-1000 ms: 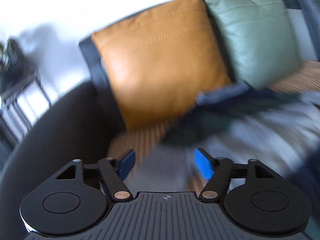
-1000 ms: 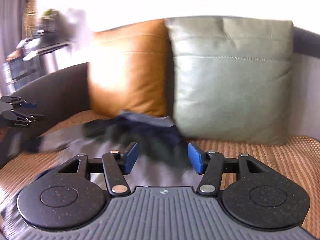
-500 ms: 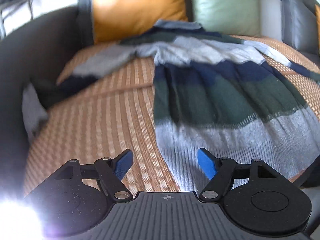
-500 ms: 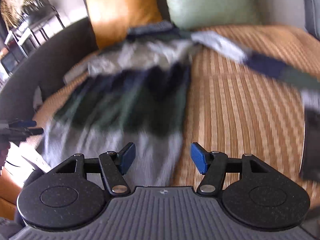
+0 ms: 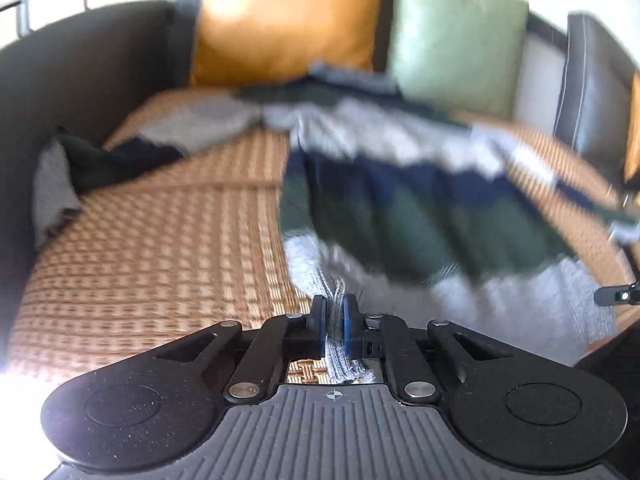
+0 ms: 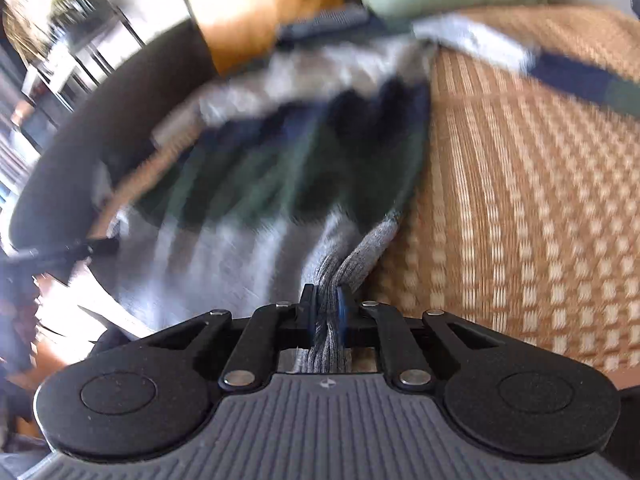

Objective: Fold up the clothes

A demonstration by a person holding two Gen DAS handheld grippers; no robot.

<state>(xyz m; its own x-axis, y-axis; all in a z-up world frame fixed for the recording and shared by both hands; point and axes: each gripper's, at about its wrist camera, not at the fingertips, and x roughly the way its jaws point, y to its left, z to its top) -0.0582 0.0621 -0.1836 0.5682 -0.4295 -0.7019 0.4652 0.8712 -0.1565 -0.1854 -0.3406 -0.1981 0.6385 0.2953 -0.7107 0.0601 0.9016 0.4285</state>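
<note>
garment: striped knit sweater (image 5: pixel 420 208), bands of grey, navy and dark green, spread flat on the woven seat mat (image 5: pixel 160 240) of a sofa, collar end toward the back cushions, grey hem band nearest the cameras
left gripper: left gripper (image 5: pixel 335 330) jaws have just been closing, now pinched tight on the grey hem rib at the sweater's near left corner; fabric bunches between the blue pads
right gripper: right gripper (image 6: pixel 325 318) jaws have just been closing too, now clamped on a thicker wad of grey hem at the near right corner; knit puckers up into the pads
sleeves: 1 sleeve (image 5: pixel 132 148) trails left toward the dark armrest, the other sleeve (image 6: pixel 560 72) runs out right across the mat; neither tucked in
surroundings: orange cushion (image 5: pixel 288 20) and green cushion (image 5: pixel 452 36) stand behind the collar; dark armrest (image 5: pixel 80 72) at left
blur: body of the sweater is smeared in both views, so wrinkles and exact edge lines are hard to tell
done: sweater laid out, both hem corners gripped, 2 of 2 grippers engaged
left: looks like no fold made yet; body at full length, sleeves out; judged very early in the task
next step guess: likely lift the hem and carry it toward the collar, or shake flat first; sleeves would need folding in
risk: right grip holds a bunched wad, so the hem may come up uneven; loose knit can stretch or slip
</note>
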